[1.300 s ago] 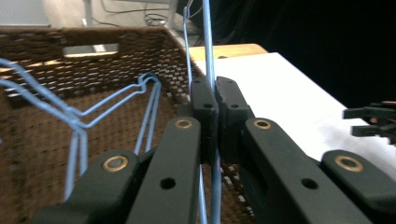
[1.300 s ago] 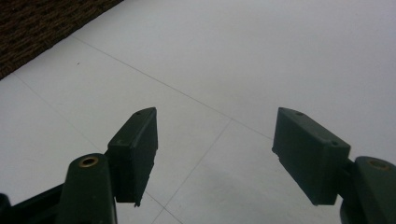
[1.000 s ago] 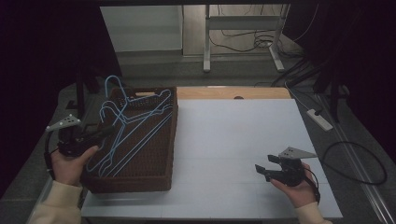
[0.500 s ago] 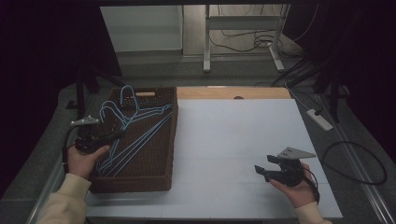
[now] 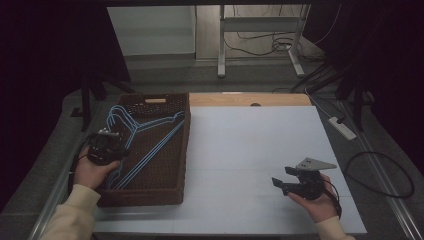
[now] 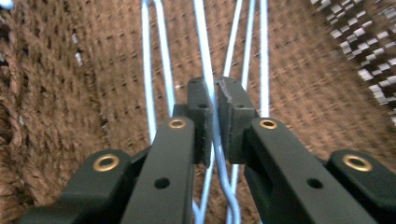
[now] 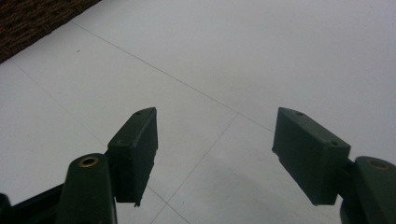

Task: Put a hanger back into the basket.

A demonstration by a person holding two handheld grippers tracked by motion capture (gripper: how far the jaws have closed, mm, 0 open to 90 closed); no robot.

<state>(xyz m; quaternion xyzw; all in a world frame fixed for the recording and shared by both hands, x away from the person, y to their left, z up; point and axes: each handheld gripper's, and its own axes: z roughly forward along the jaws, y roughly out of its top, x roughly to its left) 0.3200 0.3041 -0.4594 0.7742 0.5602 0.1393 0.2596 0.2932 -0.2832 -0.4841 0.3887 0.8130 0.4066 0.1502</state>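
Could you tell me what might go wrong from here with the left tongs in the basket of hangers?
The left tongs are shut on one blue hanger wire, yet several hangers lie overlapped in the wicker basket, so lifting may drag neighbours along. A hook could also snag the weave. The right tongs sit open on the white table, too far to steady anything.

You are working in a lab-like recording room: a white tabletop (image 5: 260,150) stands among dark curtains, loose cables (image 5: 260,42) and a power strip (image 5: 342,128) on the floor.
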